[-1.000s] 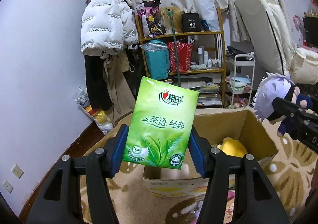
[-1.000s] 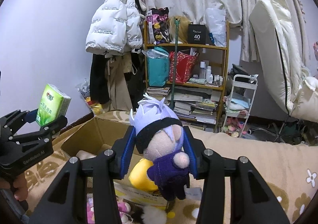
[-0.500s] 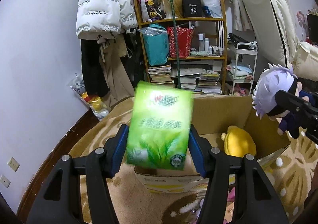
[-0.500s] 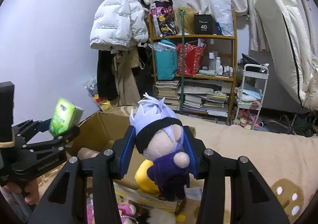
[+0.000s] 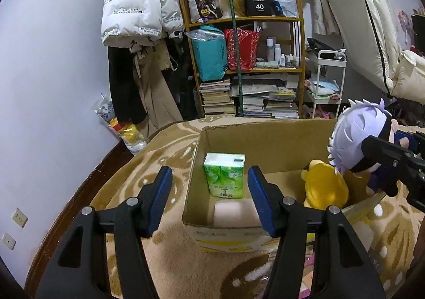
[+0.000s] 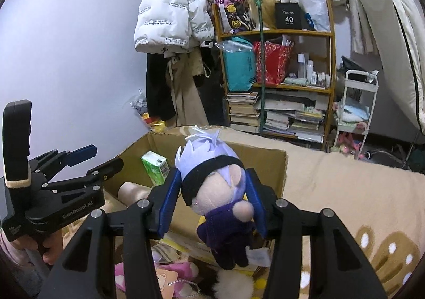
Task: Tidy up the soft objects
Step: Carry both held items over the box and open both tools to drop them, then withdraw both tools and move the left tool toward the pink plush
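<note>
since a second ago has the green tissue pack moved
Yes. The green tissue pack has left the open left gripper and dropped into the cardboard box, landing beside its left wall.

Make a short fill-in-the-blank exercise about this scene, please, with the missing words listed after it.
1. The green tissue pack now lies inside the ____ box.
2. The left gripper is ____, with nothing between its fingers.
3. The right gripper holds a plush doll with ____ hair.
4. Inside the box, beside the pack, sits a ____ plush toy.

Missing words: cardboard; open; white; yellow
</note>
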